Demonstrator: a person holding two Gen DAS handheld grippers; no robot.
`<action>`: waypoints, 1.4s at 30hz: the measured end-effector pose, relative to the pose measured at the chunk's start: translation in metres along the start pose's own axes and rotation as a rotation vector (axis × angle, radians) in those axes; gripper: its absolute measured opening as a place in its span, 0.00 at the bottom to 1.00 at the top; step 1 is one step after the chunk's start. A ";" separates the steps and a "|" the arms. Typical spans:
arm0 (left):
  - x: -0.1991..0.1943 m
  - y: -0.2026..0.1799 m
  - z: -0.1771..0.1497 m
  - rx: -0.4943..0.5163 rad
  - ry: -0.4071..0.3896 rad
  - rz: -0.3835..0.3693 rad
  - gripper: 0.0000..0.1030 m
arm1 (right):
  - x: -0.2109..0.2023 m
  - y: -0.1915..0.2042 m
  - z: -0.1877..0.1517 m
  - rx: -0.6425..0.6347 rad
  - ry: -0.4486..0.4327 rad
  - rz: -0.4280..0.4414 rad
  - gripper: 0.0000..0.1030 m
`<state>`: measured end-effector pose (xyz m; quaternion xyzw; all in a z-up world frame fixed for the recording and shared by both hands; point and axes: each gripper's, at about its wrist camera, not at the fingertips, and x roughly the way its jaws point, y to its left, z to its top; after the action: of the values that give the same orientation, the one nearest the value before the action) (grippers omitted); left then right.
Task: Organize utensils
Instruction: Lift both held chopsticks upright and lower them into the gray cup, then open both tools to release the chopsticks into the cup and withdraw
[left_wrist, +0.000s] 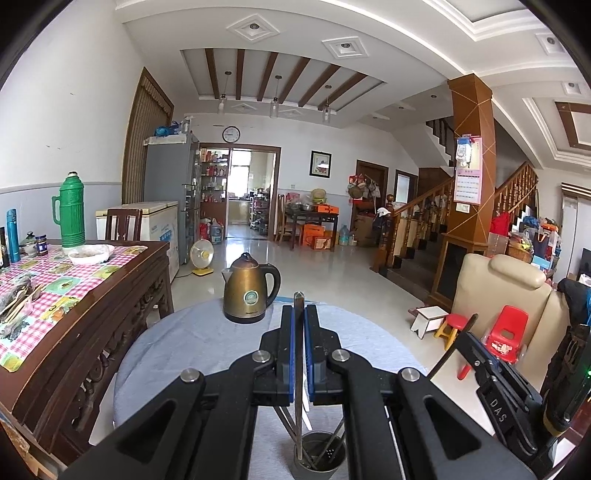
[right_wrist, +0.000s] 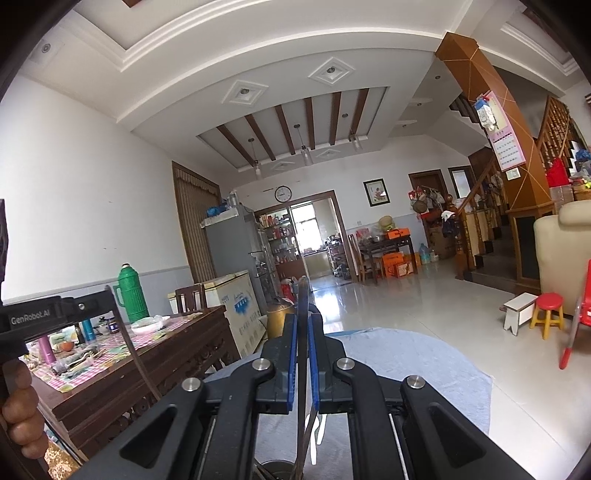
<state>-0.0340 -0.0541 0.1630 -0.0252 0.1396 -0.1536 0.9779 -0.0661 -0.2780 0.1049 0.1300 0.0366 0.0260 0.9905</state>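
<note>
Left tool (left_wrist: 299, 314) clamps a chopstick (left_wrist: 297, 369) above the metal cup (left_wrist: 320, 458); right tool (right_wrist: 303, 325) grips another utensil (right_wrist: 303, 369), probably a chopstick.

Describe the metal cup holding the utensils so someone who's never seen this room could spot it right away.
Find the round table with the pale blue cloth, where a bronze kettle stands at the far edge. At the near edge sits a small grey metal cup. It is the only container there with thin utensils sticking up from it.

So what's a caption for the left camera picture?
Left fingers pinch a metal chopstick above the utensil cup.
</note>
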 end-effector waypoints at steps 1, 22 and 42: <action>0.001 -0.001 -0.001 0.002 0.002 -0.002 0.04 | 0.001 0.001 -0.001 0.000 0.005 0.002 0.07; 0.016 -0.006 -0.011 -0.007 0.046 -0.020 0.04 | 0.016 0.007 -0.018 0.005 0.061 0.041 0.07; 0.043 -0.013 -0.030 0.006 0.119 -0.014 0.04 | 0.035 0.007 -0.029 -0.002 0.110 0.051 0.07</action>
<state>-0.0067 -0.0798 0.1240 -0.0140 0.1968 -0.1619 0.9669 -0.0338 -0.2614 0.0769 0.1284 0.0878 0.0586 0.9861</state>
